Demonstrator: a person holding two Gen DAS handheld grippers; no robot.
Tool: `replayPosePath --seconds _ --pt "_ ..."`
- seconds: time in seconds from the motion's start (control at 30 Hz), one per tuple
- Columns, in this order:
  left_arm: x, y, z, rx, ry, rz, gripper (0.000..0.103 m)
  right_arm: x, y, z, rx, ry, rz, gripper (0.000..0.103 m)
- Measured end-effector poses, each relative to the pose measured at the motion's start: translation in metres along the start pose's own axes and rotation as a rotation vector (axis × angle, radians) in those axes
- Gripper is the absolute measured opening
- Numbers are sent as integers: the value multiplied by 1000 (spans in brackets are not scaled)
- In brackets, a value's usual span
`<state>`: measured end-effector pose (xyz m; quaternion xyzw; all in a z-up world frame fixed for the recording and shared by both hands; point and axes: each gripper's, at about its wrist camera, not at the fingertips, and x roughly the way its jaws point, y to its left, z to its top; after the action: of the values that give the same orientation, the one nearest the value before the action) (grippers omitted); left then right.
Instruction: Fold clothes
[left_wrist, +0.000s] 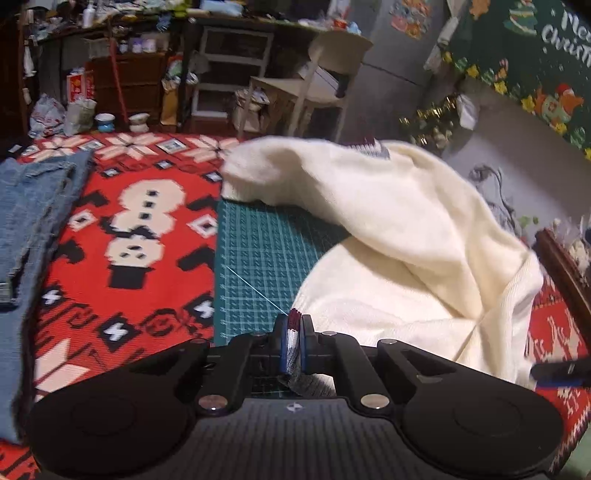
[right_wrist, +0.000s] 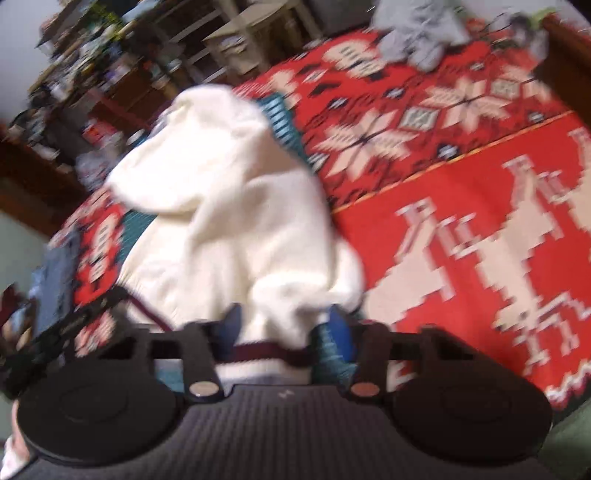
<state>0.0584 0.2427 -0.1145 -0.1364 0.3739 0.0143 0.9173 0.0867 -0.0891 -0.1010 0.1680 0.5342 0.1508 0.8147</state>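
Note:
A cream knit sweater (left_wrist: 388, 240) lies bunched and partly lifted over a green cutting mat (left_wrist: 258, 258). My left gripper (left_wrist: 294, 332) is shut on its maroon, white and blue striped hem at the near edge. In the right wrist view the same sweater (right_wrist: 229, 221) fills the middle, blurred by motion. My right gripper (right_wrist: 286, 325) stands open, its blue pads (right_wrist: 340, 325) far apart. The sweater's maroon-striped hem (right_wrist: 266, 350) and a fold of cream knit sit between them. The right gripper's tip (left_wrist: 561, 369) also shows at the sweater's right edge.
A red Christmas-pattern blanket (left_wrist: 140, 221) covers the surface. Blue jeans (left_wrist: 29, 221) lie along the left. A grey garment (right_wrist: 417, 33) sits at the far side. A pale chair (left_wrist: 314, 81) and cluttered shelves stand beyond, and a dark wooden edge (left_wrist: 565, 266) lies on the right.

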Motion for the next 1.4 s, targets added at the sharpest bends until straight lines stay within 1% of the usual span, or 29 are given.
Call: replayPosePath --seconds 0.03,0.17,0.23,0.33,0.4,0.47,0.5,0.6,0.73,0.77,0.8,0.83,0.87,0.9,1.03,1.2,1.33,1.4 --pt "-6 5 1 -24 -17 8 6 1 1 0 -3 9 13 29" --pt "-29 28 5 -126 -75 38 6 3 3 1 8 18 35 26" --pt "-37 40 6 -167 -92 63 6 6 1 0 37 48 67 24" --pt "-39 49 6 -197 -88 90 6 17 4 -9 76 110 78 24" --pt "-38 49 5 -199 -80 96 6 26 13 -15 34 142 30 24" --pt "-36 47 5 -185 -74 110 6 31 26 -19 -47 130 -39 27" --pt "-34 46 5 -178 -71 117 6 34 32 -21 -86 124 -72 27" --pt "-32 45 3 -157 -60 129 6 38 47 -26 -166 96 -132 27" --pt "-29 44 1 -160 -53 119 6 41 62 -35 -243 48 -168 29" --pt "-28 44 1 -161 -51 115 6 41 63 -35 -250 37 -178 27" --pt "-28 44 0 -163 -48 112 6 41 63 -36 -258 27 -188 19" --pt "-29 44 -1 -166 -45 110 6 40 62 -38 -277 22 -205 13" --pt "-31 44 -1 -172 -43 108 6 39 60 -35 -273 21 -210 10" --pt "-34 45 -2 -182 -39 103 6 37 58 -33 -267 18 -214 9" --pt "-57 42 -9 -189 -45 61 6 21 25 -14 -126 -30 -258 8" --pt "-88 28 -27 -188 -37 15 6 -4 -2 -2 23 -72 -224 8" --pt "-103 16 -43 -165 -37 10 6 -13 -3 -5 29 -78 -220 8" --pt "-105 11 -47 -150 -26 23 6 -17 -4 -7 32 -81 -218 10"
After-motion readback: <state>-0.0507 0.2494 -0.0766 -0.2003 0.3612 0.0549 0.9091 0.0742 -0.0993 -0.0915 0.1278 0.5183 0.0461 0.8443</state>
